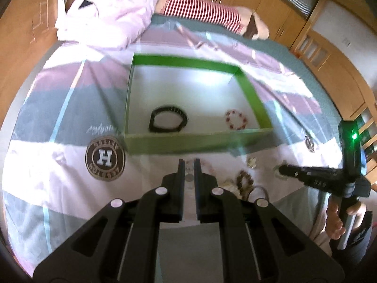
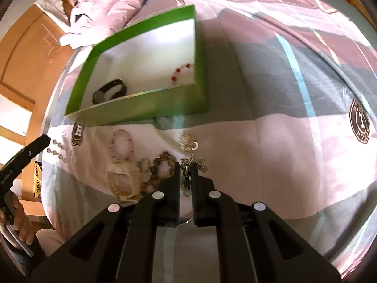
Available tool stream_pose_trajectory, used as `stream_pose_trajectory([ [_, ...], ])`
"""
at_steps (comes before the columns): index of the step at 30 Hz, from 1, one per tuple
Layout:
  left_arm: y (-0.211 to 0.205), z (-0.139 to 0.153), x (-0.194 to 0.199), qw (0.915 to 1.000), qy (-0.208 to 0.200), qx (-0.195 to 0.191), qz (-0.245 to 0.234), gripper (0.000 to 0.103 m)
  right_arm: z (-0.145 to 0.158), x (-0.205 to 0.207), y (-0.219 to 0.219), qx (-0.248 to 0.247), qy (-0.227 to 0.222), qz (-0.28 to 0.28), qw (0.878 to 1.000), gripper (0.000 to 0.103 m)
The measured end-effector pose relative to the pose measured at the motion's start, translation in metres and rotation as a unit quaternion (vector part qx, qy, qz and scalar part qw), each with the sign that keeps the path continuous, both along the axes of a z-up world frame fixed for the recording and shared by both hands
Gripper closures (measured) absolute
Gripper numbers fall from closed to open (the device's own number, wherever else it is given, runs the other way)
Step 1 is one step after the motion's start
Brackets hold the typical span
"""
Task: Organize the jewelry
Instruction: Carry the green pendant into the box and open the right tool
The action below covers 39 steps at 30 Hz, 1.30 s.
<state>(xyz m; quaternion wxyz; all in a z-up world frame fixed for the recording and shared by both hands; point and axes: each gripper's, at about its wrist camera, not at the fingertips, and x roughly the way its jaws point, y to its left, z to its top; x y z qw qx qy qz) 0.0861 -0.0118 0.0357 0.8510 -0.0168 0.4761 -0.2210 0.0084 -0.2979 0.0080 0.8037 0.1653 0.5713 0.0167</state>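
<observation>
A green box [image 1: 195, 141] [image 2: 146, 114] with a white floor lies on the bed. In it are a black band [image 1: 168, 122] [image 2: 109, 92] and a red bead bracelet [image 1: 236, 119] [image 2: 181, 70]. My left gripper [image 1: 189, 164] is nearly shut on a string of pale beads [image 1: 189, 172] [image 2: 60, 149], just in front of the box. My right gripper [image 2: 186, 166] [image 1: 282, 169] is shut on a dark metal charm piece [image 2: 187, 173]. Loose on the bedspread lie a pink bracelet [image 2: 122, 147], a brown bead bracelet [image 2: 157, 172] [image 1: 245, 181] and a silver brooch [image 2: 188, 142] [image 1: 251, 162].
A pink quilt [image 1: 110, 11] and a red-striped pillow [image 1: 202, 9] lie at the bed's far end. Wooden cabinets [image 1: 329, 54] stand at the right. A round H badge [image 1: 104, 158] is printed on the bedspread left of the box. A cream bracelet [image 2: 120, 176] lies nearby.
</observation>
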Motion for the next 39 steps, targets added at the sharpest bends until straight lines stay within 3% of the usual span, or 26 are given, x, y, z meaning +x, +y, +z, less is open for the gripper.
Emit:
stream_pose_trajectory([
  [4, 0.0, 0.012, 0.008, 0.9998, -0.01, -0.016, 0.01, 0.096, 0.013, 0.002, 0.009, -0.004, -0.01, 0.005, 1.0, 0.095],
  [10, -0.015, 0.02, 0.034, 0.9993, -0.035, 0.012, 0.008, 0.096, 0.046, 0.019, 0.027, -0.052, -0.053, 0.015, 0.997, 0.095],
  [18, -0.023, 0.01, 0.081, 0.9986, -0.024, 0.033, 0.033, 0.096, 0.062, 0.068, 0.044, -0.051, -0.088, 0.019, 0.995, 0.095],
  [24, -0.031, 0.0, 0.109, 0.9985, -0.02, 0.04, 0.034, 0.096, 0.042, 0.107, 0.042, -0.07, -0.099, 0.016, 0.992, 0.095],
  [26, -0.035, -0.006, 0.115, 0.9987, -0.017, 0.041, 0.026, 0.096, 0.031, 0.116, 0.037, -0.057, -0.101, 0.01, 0.993, 0.095],
  [28, -0.039, -0.013, 0.121, 0.9985, -0.016, 0.048, 0.021, 0.096, 0.019, 0.124, 0.034, -0.046, -0.084, 0.01, 0.995, 0.095],
  [33, -0.048, -0.028, 0.131, 0.9982, -0.008, 0.057, 0.017, 0.096, -0.012, 0.135, 0.04, -0.078, -0.048, 0.013, 0.996, 0.095],
  [39, -0.054, -0.044, 0.133, 0.997, 0.006, 0.077, 0.008, 0.096, -0.034, 0.138, 0.036, -0.065, -0.016, 0.005, 0.998, 0.095],
])
